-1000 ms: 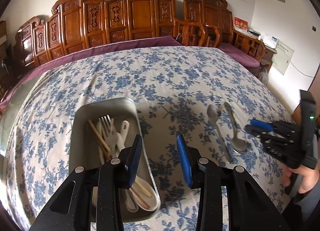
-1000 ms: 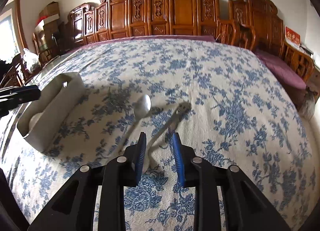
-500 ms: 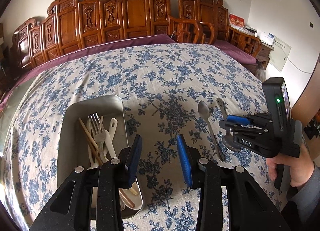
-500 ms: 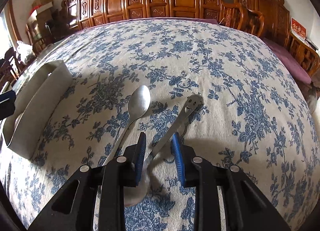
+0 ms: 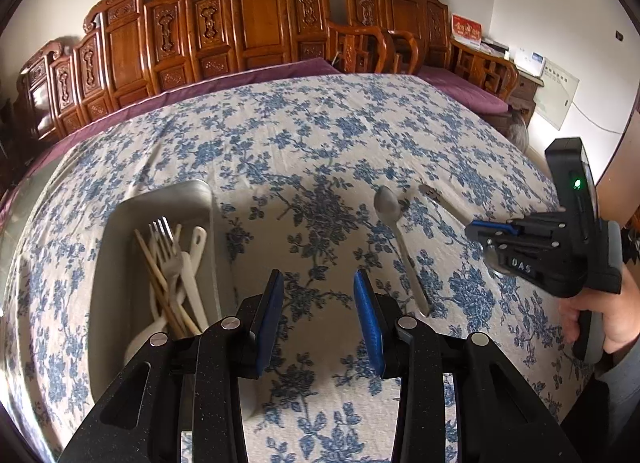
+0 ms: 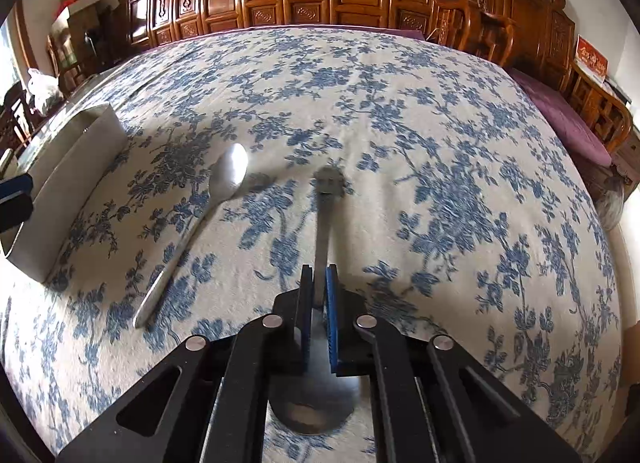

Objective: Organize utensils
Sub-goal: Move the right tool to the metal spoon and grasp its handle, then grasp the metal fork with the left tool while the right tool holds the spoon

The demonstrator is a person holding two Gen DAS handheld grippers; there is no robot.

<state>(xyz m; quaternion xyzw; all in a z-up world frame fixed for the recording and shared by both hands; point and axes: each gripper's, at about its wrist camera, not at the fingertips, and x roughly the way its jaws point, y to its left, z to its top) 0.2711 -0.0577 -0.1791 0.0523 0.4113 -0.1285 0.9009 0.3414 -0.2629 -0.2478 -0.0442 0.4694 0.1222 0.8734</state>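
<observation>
Now right gripper (image 6: 319,283) clamped on handle of steel ladle-spoon (image 6: 323,219), bowl beneath fingers, decorated handle end pointing away; grip near neck likely for balanced lift. Second spoon (image 6: 200,219) lies loose on floral tablecloth (image 6: 440,143), just beside. Left gripper (image 5: 318,303) wide apart, holding nothing, hovering beside metal tray (image 5: 116,247) already holding fork (image 5: 168,247), chopsticks, white spoons, probable drop target.

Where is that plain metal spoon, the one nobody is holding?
The loose spoon lies on the flowered tablecloth, left of the ladle pinched in the right gripper and right of the metal tray; its bowl points toward the carved wooden chairs.
</observation>
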